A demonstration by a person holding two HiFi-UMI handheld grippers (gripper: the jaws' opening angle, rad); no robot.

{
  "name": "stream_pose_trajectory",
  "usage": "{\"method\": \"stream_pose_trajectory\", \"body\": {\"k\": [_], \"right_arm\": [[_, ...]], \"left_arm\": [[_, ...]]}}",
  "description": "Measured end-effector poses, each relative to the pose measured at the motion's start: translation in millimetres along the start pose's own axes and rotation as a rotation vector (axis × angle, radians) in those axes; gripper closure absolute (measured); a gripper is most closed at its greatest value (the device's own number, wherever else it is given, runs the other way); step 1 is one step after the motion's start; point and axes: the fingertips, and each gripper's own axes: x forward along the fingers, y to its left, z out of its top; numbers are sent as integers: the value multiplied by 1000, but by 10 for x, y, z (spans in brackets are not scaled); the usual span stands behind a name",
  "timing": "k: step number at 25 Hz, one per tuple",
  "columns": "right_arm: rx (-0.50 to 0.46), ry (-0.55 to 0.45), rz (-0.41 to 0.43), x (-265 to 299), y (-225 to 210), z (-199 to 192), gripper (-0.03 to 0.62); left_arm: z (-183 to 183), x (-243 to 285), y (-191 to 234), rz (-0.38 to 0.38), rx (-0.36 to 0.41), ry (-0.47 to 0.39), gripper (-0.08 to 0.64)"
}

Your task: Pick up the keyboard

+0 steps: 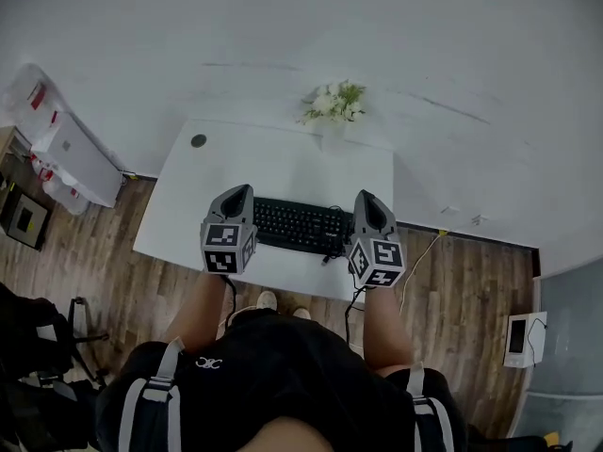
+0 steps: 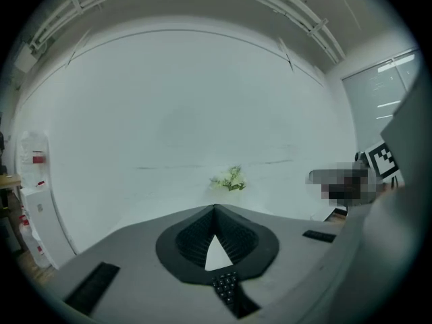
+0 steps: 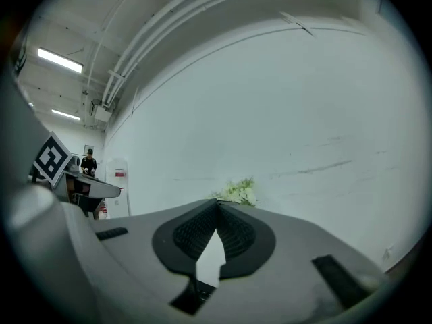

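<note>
A black keyboard (image 1: 300,224) lies flat near the front edge of the white table (image 1: 283,163). My left gripper (image 1: 236,194) hovers over the keyboard's left end, its jaws shut with nothing between them. My right gripper (image 1: 366,200) is over the right end, also shut and empty. In the left gripper view the left gripper (image 2: 215,209) has its pads meeting at the tip, and a few keys of the keyboard (image 2: 226,286) show just below. In the right gripper view the right gripper (image 3: 217,205) is likewise shut, with a corner of the keyboard (image 3: 196,292) under it.
White flowers (image 1: 334,102) stand at the table's far edge by the wall. A small dark disc (image 1: 198,140) sits at the table's back left. A white cabinet (image 1: 75,156) is left of the table, a chair (image 1: 71,332) near left, a cable (image 1: 421,257) right.
</note>
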Motion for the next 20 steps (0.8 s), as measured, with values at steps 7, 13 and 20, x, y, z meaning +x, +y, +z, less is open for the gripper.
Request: {"method": "stream_pose_trajectory", "body": {"k": [7,13,20], "right_arm": [[-2,88,-25,233,-206,-415,588],[-25,180,-54,338,-332,-853,588],[35,313,-123,327,-541,-1531,556]], "left_arm": [[-300,326,112,-62,-3,73,558],[-679,528,244,-67,16,163,557],[-1359,692,279,-163,8,369,518]]}}
